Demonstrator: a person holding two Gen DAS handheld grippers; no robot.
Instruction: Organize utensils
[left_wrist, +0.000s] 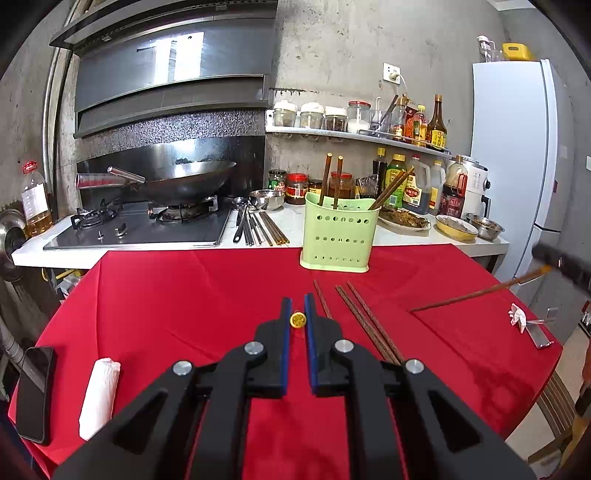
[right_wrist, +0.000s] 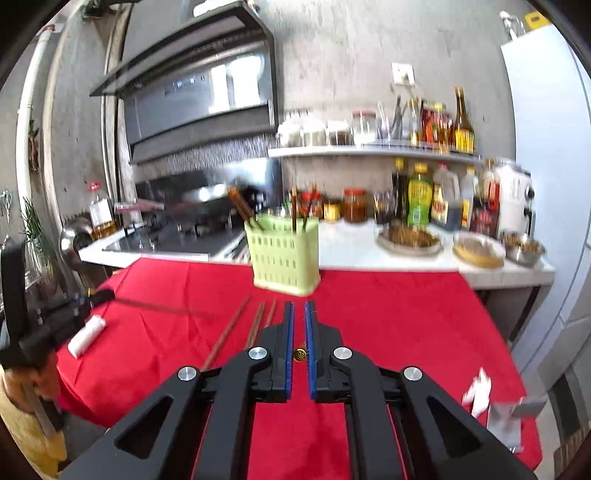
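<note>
- While we look straight down the left claw (left_wrist: 297, 298), its blue pads sit nearly together and pinch a gold-capped chopstick (left_wrist: 297, 319), seen end-on with the cap facing the camera.
- Over to the right claw (right_wrist: 300, 302): same story, jaws closed narrow, a second chopstick (right_wrist: 299, 355) caught between the pads, cap towards us. From the left camera it slants up off the cloth at the far right.
- We reckon both are gripped near the cap so the thin ends lead, ready to drop into a slot.
- Just beyond the claws, three loose chopsticks (left_wrist: 365, 321) lie flat on the red cloth (left_wrist: 184, 295), roughly side by side, waiting their turn.
- Further out stands the green holder (left_wrist: 338, 236), upright at the far edge of the bench, with several chopsticks already leaning in its compartments. That is our target, we judge.
- Out on the bench margins: a phone (left_wrist: 35, 391) and a white roll (left_wrist: 99, 395) at the left.
- Behind, the back bench (left_wrist: 295, 226) carries metal utensils and dishes of food; a wok (left_wrist: 184, 181) sits on the hob, jars line the shelf (left_wrist: 354, 136), and a fridge (left_wrist: 509, 147) closes the right.
</note>
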